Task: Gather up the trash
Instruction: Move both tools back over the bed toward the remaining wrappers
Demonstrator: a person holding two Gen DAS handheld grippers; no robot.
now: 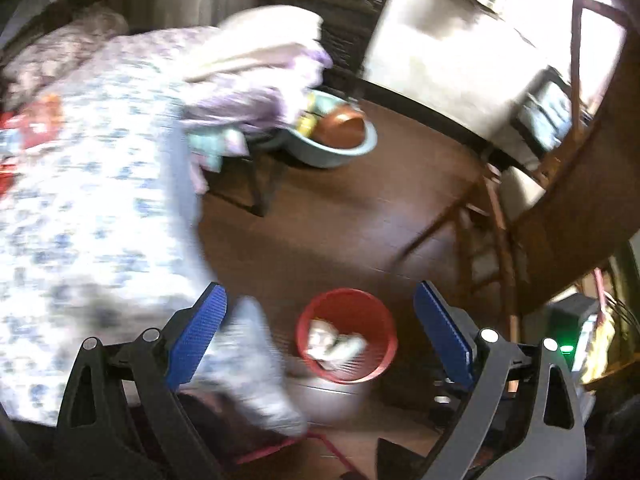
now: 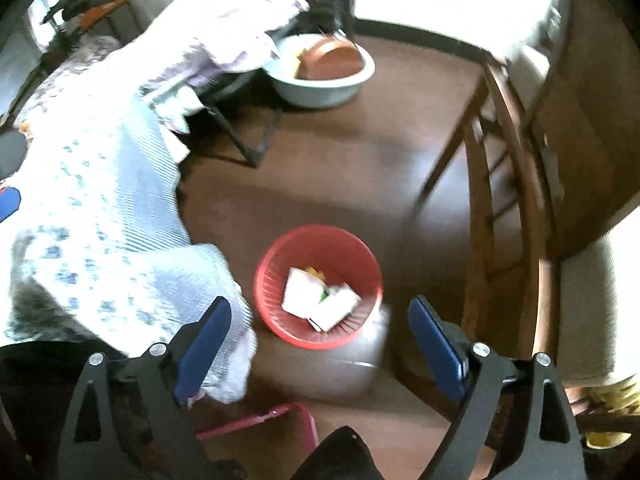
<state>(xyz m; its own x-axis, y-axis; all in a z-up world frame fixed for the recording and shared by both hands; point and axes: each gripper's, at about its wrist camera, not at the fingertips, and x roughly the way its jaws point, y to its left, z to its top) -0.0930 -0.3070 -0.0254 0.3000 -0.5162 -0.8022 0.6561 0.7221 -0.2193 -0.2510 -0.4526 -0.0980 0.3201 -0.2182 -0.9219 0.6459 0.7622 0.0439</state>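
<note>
Right wrist: red basket [image 2: 318, 286] beside bedspread edge [image 2: 208, 264]

I can't make out the blurred papers [image 1: 334, 346] in the red basket [image 1: 316, 312]; the bed [image 1: 80, 200] runs off frame.

The left claw [image 1: 320, 336] has two flat blue fingers [image 1: 198, 334] with a bumpy, dotted skin. Each finger sits on a black arm shaped like a long triangle with a hole cut in it. Round shiny silver screws sit at the tops of the black arms. The right claw [image 2: 320, 344] looks the same, but its blue fingers [image 2: 436, 346] look darker and smoother. It has the same black arms with holes, and silver screws at the joints.
</note>
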